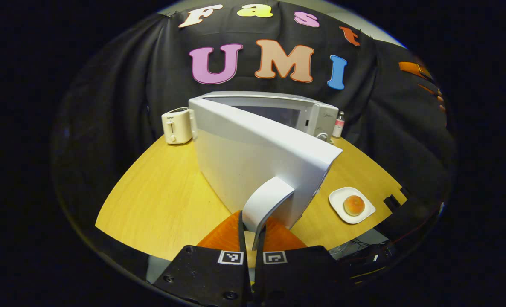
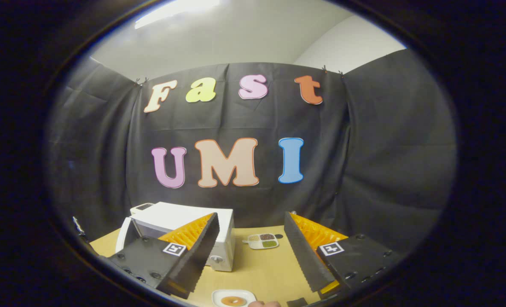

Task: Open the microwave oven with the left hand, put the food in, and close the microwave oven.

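Left hand-held gripper (image 1: 253,238) clamps the open microwave door's handle (image 1: 266,200)

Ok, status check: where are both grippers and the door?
Left gripper shut on door handle, microwave door swung partly open. Right gripper open, empty. Bun on plate on table, untouched. Nothing blocking it.

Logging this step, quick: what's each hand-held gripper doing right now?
Left hand-held gripper: closed on the microwave door handle, door swung partway open.
Right hand-held gripper: open, holding nothing.
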`<state>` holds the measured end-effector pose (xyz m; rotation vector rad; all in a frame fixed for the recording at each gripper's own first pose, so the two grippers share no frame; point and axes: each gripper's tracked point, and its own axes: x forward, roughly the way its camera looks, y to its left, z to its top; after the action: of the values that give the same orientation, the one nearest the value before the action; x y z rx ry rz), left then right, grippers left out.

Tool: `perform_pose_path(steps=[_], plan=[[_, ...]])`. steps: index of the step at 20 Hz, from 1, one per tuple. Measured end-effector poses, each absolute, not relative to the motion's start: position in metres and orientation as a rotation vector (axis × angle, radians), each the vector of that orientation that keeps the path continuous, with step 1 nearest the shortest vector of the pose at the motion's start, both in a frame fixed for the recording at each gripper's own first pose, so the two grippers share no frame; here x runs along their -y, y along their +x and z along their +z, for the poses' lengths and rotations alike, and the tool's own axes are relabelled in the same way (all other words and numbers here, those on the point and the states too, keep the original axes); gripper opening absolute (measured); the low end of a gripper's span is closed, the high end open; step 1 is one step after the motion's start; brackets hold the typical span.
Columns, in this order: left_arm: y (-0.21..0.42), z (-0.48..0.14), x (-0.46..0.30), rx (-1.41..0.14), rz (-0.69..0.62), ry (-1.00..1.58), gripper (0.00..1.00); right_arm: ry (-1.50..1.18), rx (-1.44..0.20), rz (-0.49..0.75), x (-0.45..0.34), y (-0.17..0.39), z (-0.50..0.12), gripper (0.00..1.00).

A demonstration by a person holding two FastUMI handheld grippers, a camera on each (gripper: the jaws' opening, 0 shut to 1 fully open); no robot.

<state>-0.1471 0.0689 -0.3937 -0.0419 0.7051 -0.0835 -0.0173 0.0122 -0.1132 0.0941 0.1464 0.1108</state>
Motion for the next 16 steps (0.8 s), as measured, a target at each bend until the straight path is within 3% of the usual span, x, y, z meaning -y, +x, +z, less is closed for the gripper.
perform_pose_path(steps=[4,10,11,12,13,16], plan=[[-0.164,-0.390,-0.132,-0.703,0.044,-0.046,0.02,0.076,-0.173,0.153,-0.044,-0.019,-0.124,0.97],[-0.172,-0.385,-0.160,-0.706,0.052,-0.192,0.03,0.074,-0.225,0.212,-0.091,-0.020,-0.142,0.97],[-0.176,-0.385,-0.160,-0.709,0.046,-0.213,0.09,0.067,-0.229,0.218,-0.096,-0.020,-0.144,0.97],[-0.177,-0.384,-0.162,-0.699,0.043,-0.234,0.08,0.058,-0.235,0.222,-0.099,-0.020,-0.147,0.97],[-0.180,-0.386,-0.163,-0.704,0.047,-0.243,0.21,0.050,-0.241,0.225,-0.103,-0.021,-0.149,0.97],[-0.194,-0.391,-0.164,-0.730,0.055,-0.246,0.25,0.041,-0.260,0.233,-0.109,-0.021,-0.158,0.97]])
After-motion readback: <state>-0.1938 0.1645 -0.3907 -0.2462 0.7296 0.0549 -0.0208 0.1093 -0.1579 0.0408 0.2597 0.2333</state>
